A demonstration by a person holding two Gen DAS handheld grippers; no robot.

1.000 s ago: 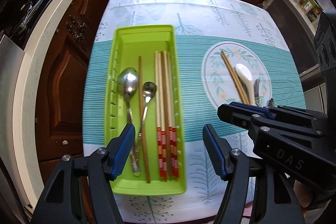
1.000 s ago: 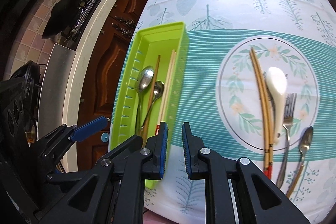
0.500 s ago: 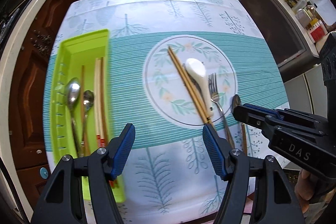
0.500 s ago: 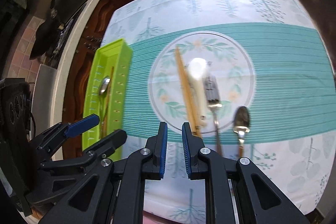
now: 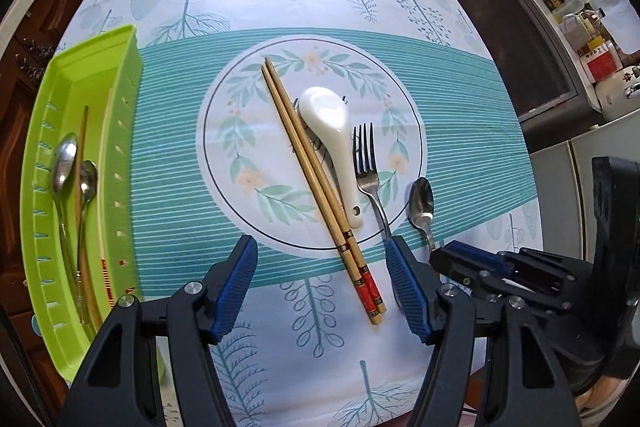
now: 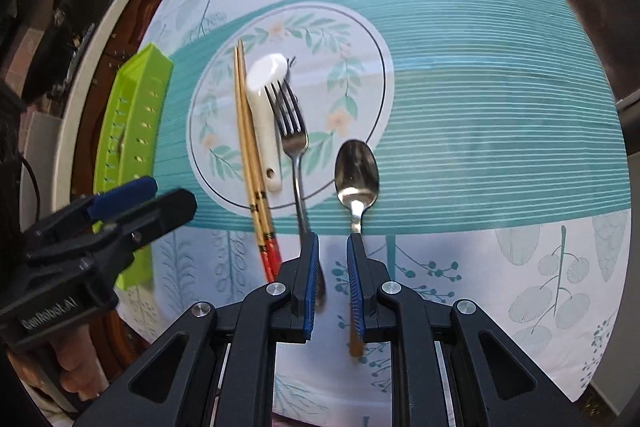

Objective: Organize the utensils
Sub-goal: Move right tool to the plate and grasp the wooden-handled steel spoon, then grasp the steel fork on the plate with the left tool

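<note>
A pair of chopsticks (image 5: 316,183), a white ceramic spoon (image 5: 334,135), a metal fork (image 5: 368,167) and a metal spoon (image 5: 420,205) lie on the tablecloth's printed plate motif. My left gripper (image 5: 322,281) is open above the chopsticks' red ends. My right gripper (image 6: 333,263) hovers with its jaws narrowly apart and nothing between them, between the fork's handle (image 6: 298,187) and the metal spoon (image 6: 356,175). The green utensil tray (image 5: 76,163) at the left holds two spoons and chopsticks.
The table's near edge lies just below both grippers. Dark wooden cabinets stand behind the table. A counter with bottles (image 5: 580,23) is at the far right. The tray also shows in the right wrist view (image 6: 132,123).
Both grippers have moved right, from over the green tray to over the utensils on the plate motif. The left stays open and the right stays narrowly apart.
</note>
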